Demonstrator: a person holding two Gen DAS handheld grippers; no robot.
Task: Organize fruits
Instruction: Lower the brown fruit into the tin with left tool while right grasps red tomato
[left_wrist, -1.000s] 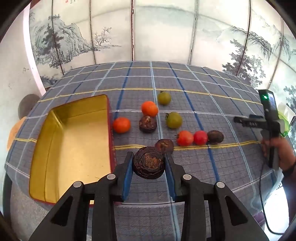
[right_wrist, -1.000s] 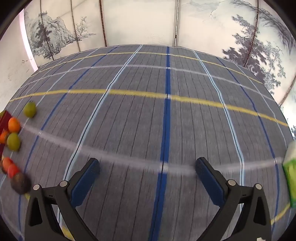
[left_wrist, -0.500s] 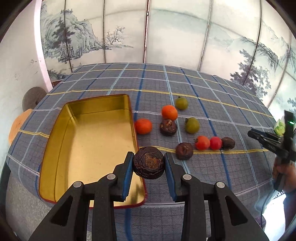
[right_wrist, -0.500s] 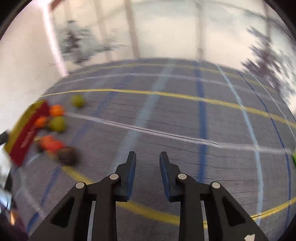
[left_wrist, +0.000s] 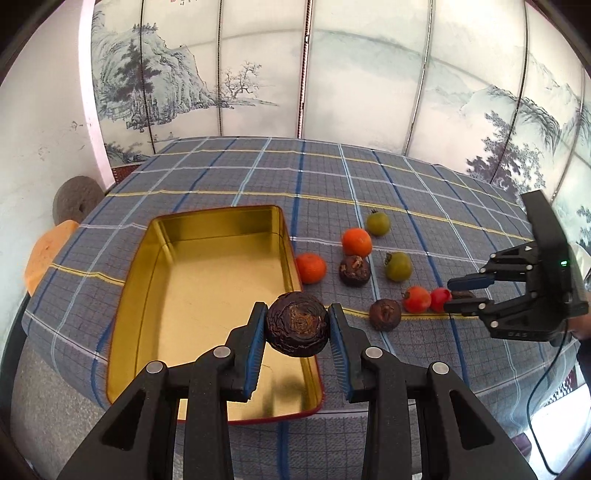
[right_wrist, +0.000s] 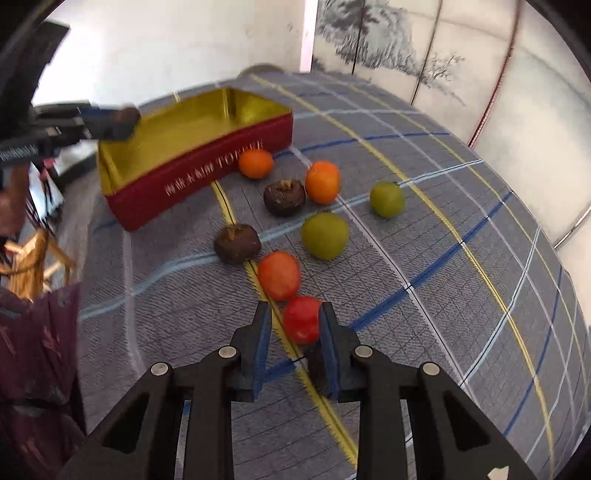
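Nearest, the left tongs (left_wrist: 297, 325) clamp a dark wrinkled fruit (left_wrist: 297, 324) above the gold tin's (left_wrist: 207, 280) near corner; the drop-off seems in hand, needing only a release over the tin. Farther out on the counter (right_wrist: 461, 295), the right tongs (right_wrist: 293, 341), narrowly parted, hold nothing and straddle a red tomato (right_wrist: 302, 319); squeezing comes next.

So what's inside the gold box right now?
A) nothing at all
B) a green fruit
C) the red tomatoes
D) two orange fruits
A: the gold box shows only its bare shiny bottom, while the dark wrinkly fruit is shut between the fingers of the left gripper above the box's near corner, and the other fruits lie on the checked cloth beside it.
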